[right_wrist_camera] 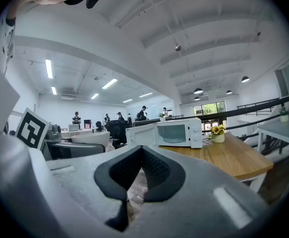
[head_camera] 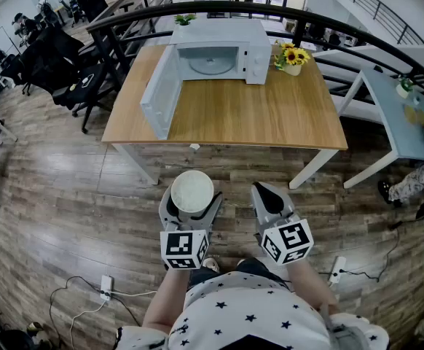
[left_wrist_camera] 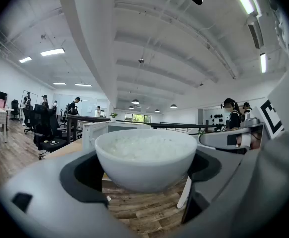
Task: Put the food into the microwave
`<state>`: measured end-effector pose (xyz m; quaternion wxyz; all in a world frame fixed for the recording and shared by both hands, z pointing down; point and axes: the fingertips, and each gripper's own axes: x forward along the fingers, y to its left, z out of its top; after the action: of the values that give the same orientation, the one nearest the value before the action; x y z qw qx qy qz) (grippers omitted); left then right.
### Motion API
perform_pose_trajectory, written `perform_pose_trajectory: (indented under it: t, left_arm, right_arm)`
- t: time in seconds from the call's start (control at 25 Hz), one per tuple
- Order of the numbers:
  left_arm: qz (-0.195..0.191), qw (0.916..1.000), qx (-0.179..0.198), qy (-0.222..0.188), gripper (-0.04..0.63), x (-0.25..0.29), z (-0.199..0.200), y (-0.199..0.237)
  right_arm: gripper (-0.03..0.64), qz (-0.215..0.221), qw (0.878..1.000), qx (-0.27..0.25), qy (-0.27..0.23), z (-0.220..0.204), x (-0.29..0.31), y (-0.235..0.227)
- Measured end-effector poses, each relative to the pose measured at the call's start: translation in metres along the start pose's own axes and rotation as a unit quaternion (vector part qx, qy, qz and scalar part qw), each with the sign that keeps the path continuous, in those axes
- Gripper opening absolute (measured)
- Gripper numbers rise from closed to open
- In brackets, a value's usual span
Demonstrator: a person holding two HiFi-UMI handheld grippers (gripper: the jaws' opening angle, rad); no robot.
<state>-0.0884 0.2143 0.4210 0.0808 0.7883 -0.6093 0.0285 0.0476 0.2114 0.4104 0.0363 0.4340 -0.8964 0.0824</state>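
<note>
A white bowl of rice (head_camera: 191,190) sits between the jaws of my left gripper (head_camera: 191,197), which is shut on its sides and held level above the wooden floor. In the left gripper view the bowl (left_wrist_camera: 147,157) fills the middle, with a dark pad (left_wrist_camera: 82,175) against each flank. My right gripper (head_camera: 267,194) is beside it, shut and empty; its tips meet in the right gripper view (right_wrist_camera: 142,165). The white microwave (head_camera: 216,53) stands at the table's far edge, with its door (head_camera: 161,93) swung open to the left and the cavity empty.
The wooden table (head_camera: 256,115) stands ahead of me, with a pot of sunflowers (head_camera: 292,55) right of the microwave. A black railing (head_camera: 328,22) curves behind it. A pale blue table (head_camera: 401,122) is at the right. Power strips and cables (head_camera: 106,286) lie on the floor.
</note>
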Motion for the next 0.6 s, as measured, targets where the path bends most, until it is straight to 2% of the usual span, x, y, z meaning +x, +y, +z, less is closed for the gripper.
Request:
perform_pose_trajectory:
  t: [0.28, 0.6]
  left_arm:
    - [0.001, 0.9999, -0.012, -0.008, 0.489, -0.033, 0.003, -0.019]
    - [-0.012, 0.9999, -0.002, -0.008, 0.489, -0.041, 0.003, -0.006]
  right_arm:
    - [0.005, 0.014, 1.000, -0.013, 0.000, 0.000, -0.037, 0.019]
    - [0.005, 0.021, 1.000, -0.004, -0.009, -0.002, -0.031, 0.044]
